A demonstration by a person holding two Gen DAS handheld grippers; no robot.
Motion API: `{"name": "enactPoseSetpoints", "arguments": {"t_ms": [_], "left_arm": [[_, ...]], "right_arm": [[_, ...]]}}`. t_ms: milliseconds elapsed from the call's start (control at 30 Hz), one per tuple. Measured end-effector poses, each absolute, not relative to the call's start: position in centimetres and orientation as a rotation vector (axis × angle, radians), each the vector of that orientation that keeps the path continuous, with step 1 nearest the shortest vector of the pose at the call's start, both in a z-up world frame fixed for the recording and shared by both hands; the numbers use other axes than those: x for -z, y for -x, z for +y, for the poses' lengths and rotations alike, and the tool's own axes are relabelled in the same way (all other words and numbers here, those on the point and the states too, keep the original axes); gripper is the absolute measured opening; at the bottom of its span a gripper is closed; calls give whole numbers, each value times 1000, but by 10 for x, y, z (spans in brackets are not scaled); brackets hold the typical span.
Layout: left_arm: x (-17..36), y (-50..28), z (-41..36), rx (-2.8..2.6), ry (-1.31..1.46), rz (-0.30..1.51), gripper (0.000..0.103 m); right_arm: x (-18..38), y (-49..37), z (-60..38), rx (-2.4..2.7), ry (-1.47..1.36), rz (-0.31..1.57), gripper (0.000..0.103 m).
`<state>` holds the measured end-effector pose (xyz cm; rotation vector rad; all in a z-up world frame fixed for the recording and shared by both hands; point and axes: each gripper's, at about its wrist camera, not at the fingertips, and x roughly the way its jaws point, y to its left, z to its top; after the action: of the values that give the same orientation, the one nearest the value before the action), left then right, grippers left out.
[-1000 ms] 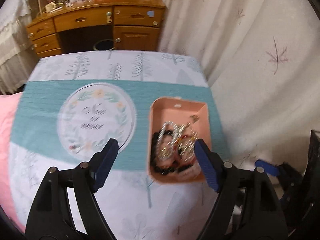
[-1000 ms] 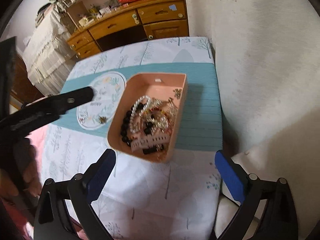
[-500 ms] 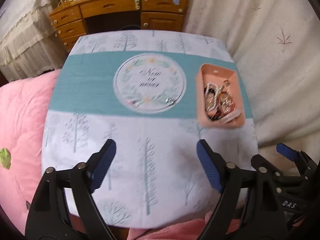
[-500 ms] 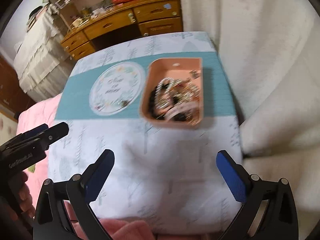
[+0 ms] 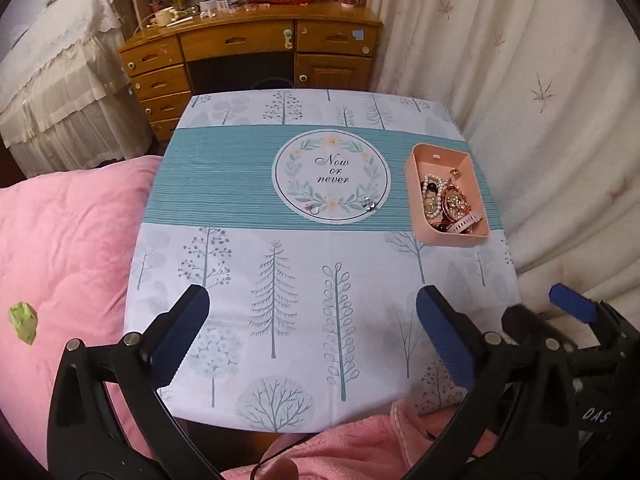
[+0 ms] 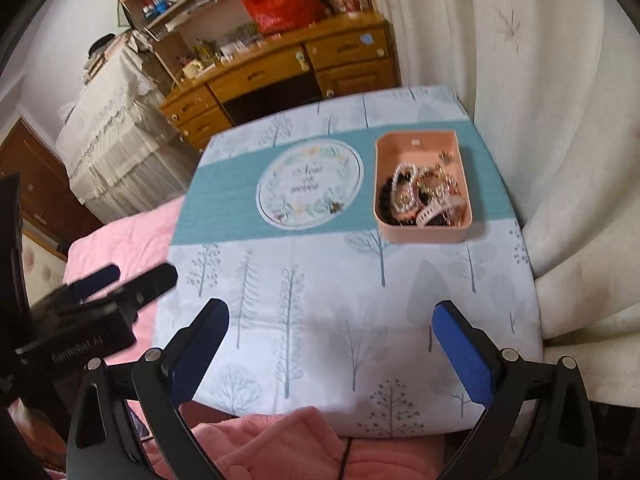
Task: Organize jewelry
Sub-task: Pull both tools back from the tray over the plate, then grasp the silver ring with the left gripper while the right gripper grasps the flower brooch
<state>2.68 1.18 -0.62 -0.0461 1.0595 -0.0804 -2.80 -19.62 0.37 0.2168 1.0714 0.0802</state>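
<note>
Readable text, noted relative to the round printed medallion (image 5: 331,176) on the tablecloth:

1. On the medallion itself you read "Now or never", script lettering in three lines, ringed by a leaf wreath. In the right wrist view the same lettering blurs and cannot be made out.
2. Well toward you and to the right of the medallion, the black body of the right gripper (image 5: 592,412) shows white letters "DAS"; the rest is cut off.
3. Toward you and left of the medallion, the left gripper (image 6: 76,344) body carries a white brand mark, blurred, ending in "AI".

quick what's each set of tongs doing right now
Left tongs: open, holding nothing.
Right tongs: open, holding nothing.
</note>
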Motion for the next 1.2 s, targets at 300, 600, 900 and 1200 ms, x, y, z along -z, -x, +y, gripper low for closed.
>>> {"name": "enactPoseSetpoints", "arguments": {"t_ms": [300, 600, 900, 1200], "left_arm": [[3, -21, 26, 59, 104, 1040, 103], [47, -80, 28, 99, 59, 1082, 98], [159, -164, 27, 218, 37, 1113, 78], [212, -215, 11, 291, -34, 1100, 58]], "right_arm": [[-13, 26, -187, -89, -178, 1053, 103], [34, -27, -175, -83, -105, 1002, 101], [160, -95, -135, -86, 95, 923, 80], [234, -157, -114, -35, 126, 944, 63]]}}
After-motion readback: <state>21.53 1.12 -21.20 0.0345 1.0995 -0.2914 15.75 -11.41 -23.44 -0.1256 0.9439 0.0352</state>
